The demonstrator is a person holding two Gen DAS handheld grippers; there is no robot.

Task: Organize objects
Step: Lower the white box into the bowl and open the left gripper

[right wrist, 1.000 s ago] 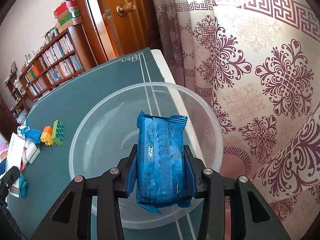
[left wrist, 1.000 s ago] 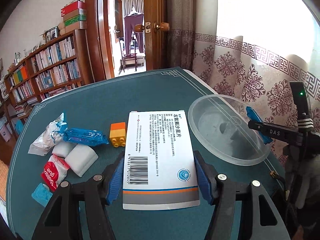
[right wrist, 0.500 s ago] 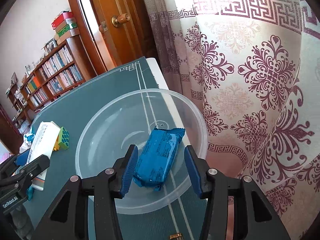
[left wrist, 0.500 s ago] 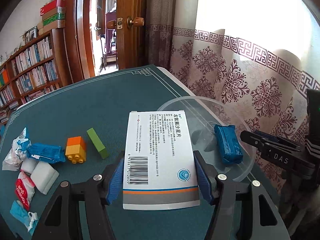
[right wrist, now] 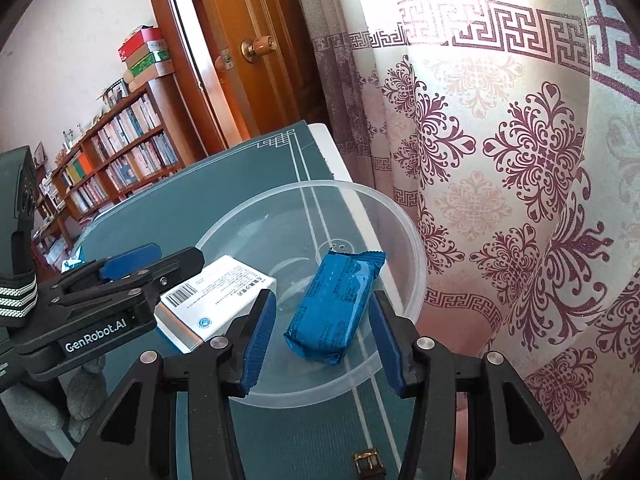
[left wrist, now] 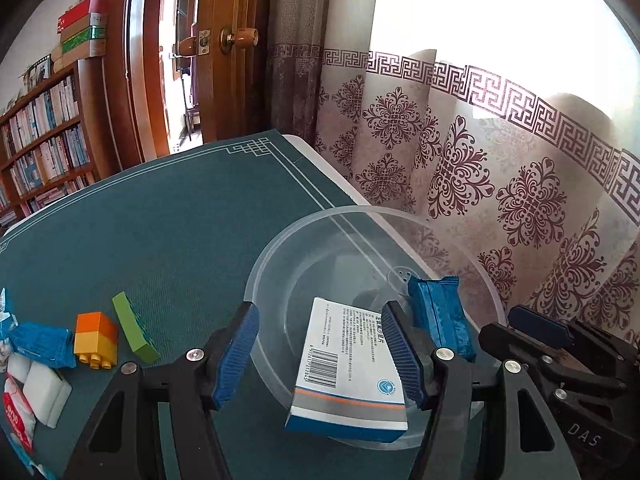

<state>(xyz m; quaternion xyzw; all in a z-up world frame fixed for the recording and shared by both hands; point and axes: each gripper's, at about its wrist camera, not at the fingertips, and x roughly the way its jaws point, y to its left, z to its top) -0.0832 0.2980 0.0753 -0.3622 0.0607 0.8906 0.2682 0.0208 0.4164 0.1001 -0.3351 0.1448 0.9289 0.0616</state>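
Observation:
A clear plastic bowl (left wrist: 280, 240) stands at the table's right edge. A blue snack packet (left wrist: 440, 316) lies flat inside it. The white medicine box (left wrist: 348, 364) leans tilted into the bowl's near side. My left gripper (left wrist: 318, 312) hangs over it with jaws opening; the left pad stands well off the box and the right pad is beside its edge. In the right wrist view my right gripper (right wrist: 323, 298) is open just behind the packet (right wrist: 336, 304), with the pads apart from it. The box (right wrist: 216, 292) and the left gripper (right wrist: 176, 256) show at the left there.
On the green mat to the left lie an orange-yellow brick (left wrist: 96, 338), a green brick (left wrist: 134, 330), another blue packet (left wrist: 40, 344), white blocks (left wrist: 40, 392) and a red-white packet (left wrist: 16, 412). A patterned curtain (left wrist: 480, 160) hangs close behind the bowl.
My left gripper carried the box rightward over the bowl and let go; the box now tilts into it. My right gripper released the blue packet into the bowl and drew back.

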